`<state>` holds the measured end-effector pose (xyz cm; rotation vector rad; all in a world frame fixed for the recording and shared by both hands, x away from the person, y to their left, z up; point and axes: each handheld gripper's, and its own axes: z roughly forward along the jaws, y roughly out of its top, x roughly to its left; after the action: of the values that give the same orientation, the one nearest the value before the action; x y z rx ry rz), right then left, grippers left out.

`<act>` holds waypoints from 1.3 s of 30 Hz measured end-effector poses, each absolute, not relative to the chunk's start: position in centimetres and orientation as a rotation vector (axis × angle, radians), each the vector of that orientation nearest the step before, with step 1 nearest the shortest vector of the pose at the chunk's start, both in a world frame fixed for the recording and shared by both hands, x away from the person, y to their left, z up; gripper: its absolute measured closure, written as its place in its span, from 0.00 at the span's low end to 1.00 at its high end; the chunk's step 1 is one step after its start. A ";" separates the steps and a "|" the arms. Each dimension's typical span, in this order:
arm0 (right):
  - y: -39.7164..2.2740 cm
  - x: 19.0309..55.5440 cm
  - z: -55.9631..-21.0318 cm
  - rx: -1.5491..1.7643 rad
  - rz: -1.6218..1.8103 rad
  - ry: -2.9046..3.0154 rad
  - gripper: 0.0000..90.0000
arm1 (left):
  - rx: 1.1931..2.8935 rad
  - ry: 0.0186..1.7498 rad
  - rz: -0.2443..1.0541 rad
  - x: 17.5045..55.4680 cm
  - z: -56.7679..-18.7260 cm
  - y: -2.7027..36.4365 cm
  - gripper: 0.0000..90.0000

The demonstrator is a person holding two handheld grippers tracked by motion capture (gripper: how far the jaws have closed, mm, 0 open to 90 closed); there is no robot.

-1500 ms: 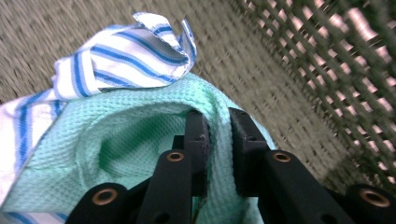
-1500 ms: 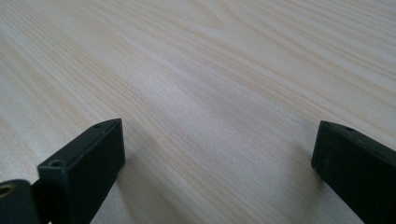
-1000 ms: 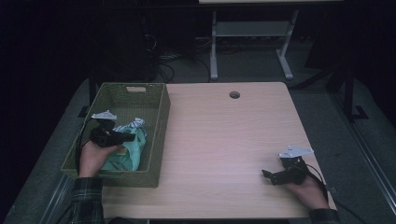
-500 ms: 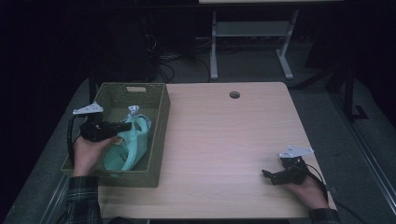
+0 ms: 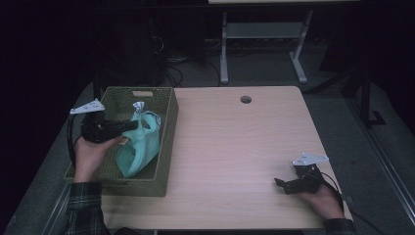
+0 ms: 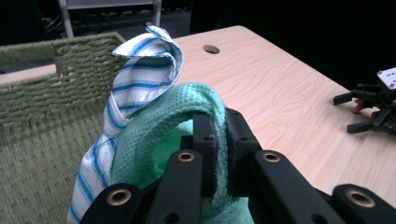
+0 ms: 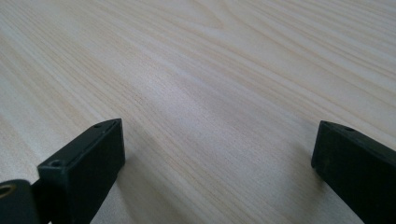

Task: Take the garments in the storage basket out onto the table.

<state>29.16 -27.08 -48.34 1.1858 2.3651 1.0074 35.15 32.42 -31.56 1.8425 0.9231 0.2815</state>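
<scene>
A green cloth (image 5: 140, 147) hangs over the woven green basket (image 5: 166, 142) at the table's left, lifted by my left gripper (image 5: 131, 125), which is shut on a fold of it. In the left gripper view the green cloth (image 6: 159, 126) is pinched between the black jaws of the left gripper (image 6: 219, 140), and a blue-and-white striped cloth (image 6: 135, 79) rises behind it. The striped cloth (image 5: 139, 106) peeks above the green one in the high view. My right gripper (image 5: 280, 185) rests on the table at the front right, open with nothing between its jaws; the right gripper (image 7: 217, 154) stands over bare wood.
The light wooden table (image 5: 235, 147) has a round cable hole (image 5: 245, 99) near its far edge. A white desk frame (image 5: 264, 44) and cables stand on the dark floor behind. The right gripper (image 6: 373, 105) shows far off in the left gripper view.
My left gripper has risen out of the basket with the green cloth, pulling it up; the striped cloth came up with it. The right gripper has stayed still.
</scene>
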 end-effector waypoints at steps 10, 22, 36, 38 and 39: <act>-27.1 29.2 -48.3 1.184 1.008 2.365 0.03 | 1.822 0.885 0.269 35.2 -29.9 31.7 0.94; -27.1 29.1 -48.3 1.193 1.007 2.366 0.03 | 1.811 0.827 0.295 35.2 -27.1 30.4 0.94; -27.0 29.1 -48.3 1.199 1.006 2.366 0.03 | 1.794 0.744 0.312 35.3 -24.5 27.6 0.94; -27.1 29.1 -48.3 1.192 1.007 2.366 0.03 | 1.796 0.728 0.310 35.3 -24.1 27.0 0.94; -27.1 29.1 -48.3 1.193 1.007 2.366 0.03 | 1.798 0.720 0.309 35.4 -24.0 26.7 0.94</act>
<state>29.13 -27.05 -48.33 1.1931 2.3662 1.0066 35.39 26.66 -24.03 1.7982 0.7204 0.3087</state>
